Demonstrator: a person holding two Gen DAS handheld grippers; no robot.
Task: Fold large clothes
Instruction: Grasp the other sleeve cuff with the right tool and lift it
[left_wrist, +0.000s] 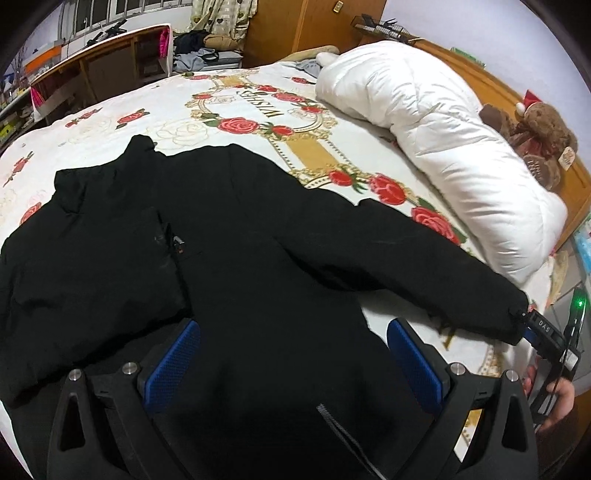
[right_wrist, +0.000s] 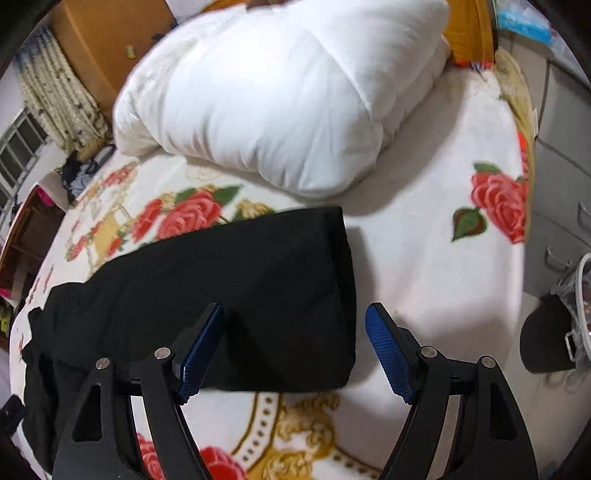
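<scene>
A large black padded jacket (left_wrist: 229, 251) lies spread on the rose-print bed cover (left_wrist: 184, 110). One sleeve (left_wrist: 424, 266) stretches to the right. My left gripper (left_wrist: 291, 350) is open, its blue pads either side of the jacket's lower body. My right gripper (left_wrist: 535, 325) shows in the left wrist view at the sleeve's cuff. In the right wrist view my right gripper (right_wrist: 295, 343) is open, and the cuff end of the sleeve (right_wrist: 240, 295) lies between and beyond its blue pads (right_wrist: 388, 354).
A folded white duvet (left_wrist: 436, 147) lies along the head of the bed, with a brown teddy bear (left_wrist: 535, 140) beside the wooden headboard. A wooden desk (left_wrist: 92, 70) and wardrobe (left_wrist: 314, 26) stand beyond the bed. Grey drawers (right_wrist: 561, 166) stand to the right.
</scene>
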